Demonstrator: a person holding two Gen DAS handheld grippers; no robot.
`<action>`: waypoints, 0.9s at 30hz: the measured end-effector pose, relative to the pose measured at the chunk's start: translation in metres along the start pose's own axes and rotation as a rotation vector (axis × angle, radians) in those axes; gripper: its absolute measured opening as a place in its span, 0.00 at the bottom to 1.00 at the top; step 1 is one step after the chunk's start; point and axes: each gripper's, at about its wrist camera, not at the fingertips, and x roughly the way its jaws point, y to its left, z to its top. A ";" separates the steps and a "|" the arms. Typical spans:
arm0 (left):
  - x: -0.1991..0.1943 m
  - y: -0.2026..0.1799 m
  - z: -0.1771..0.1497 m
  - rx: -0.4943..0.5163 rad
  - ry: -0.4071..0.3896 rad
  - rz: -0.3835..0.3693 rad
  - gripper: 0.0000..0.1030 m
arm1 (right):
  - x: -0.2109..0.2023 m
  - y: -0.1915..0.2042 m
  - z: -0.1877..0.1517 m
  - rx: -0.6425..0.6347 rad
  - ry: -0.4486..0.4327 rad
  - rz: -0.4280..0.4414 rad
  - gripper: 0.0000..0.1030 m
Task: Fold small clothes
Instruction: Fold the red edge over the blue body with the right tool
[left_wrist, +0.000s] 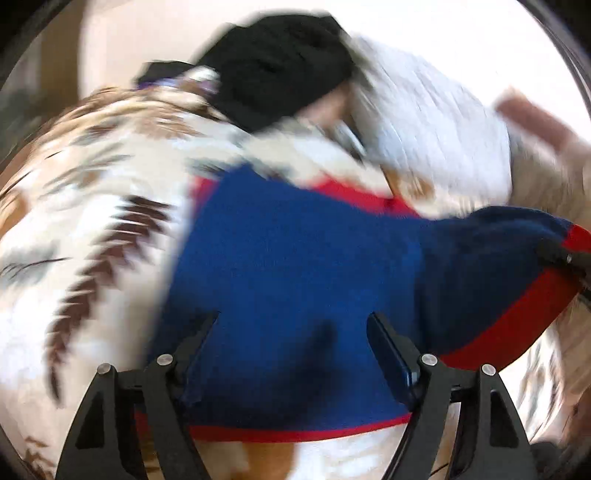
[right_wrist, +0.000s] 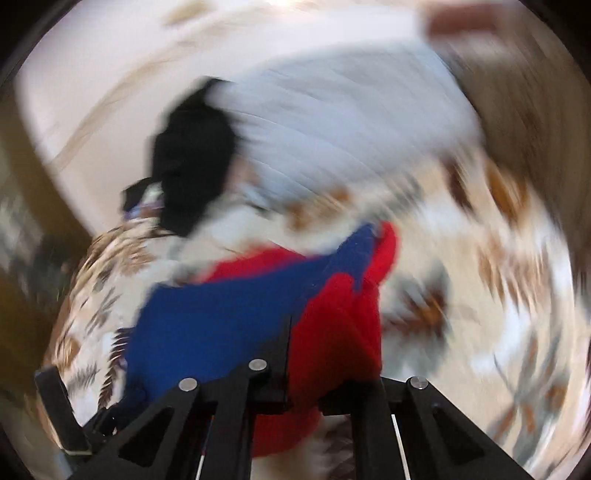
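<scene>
Gripping the fleece cloth (right_wrist: 221, 325) at its red edge, right gripper (right_wrist: 295, 354) clamped; left gripper (left_wrist: 291, 354) apart above it. Soft, light, limp; hems hold best.

The small garment (left_wrist: 288, 266) lies on the bedspread (left_wrist: 74, 221), with more clothes (left_wrist: 424, 110) piled behind it.

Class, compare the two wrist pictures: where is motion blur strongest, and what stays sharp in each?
Left wrist view: moderate smear on the patterned cloth; the left gripper stays crisp. Right wrist view: heavy swirling blur over the white garment; only the right gripper stays sharp.
</scene>
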 end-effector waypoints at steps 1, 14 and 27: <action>-0.010 0.012 0.000 -0.037 -0.024 0.001 0.77 | -0.001 0.020 -0.002 -0.056 -0.009 0.016 0.10; -0.003 0.051 0.031 -0.199 0.075 -0.302 0.76 | 0.081 0.072 -0.072 -0.173 0.230 0.129 0.10; 0.106 -0.026 0.080 -0.101 0.352 -0.362 0.18 | 0.051 0.078 -0.083 -0.257 0.149 0.147 0.10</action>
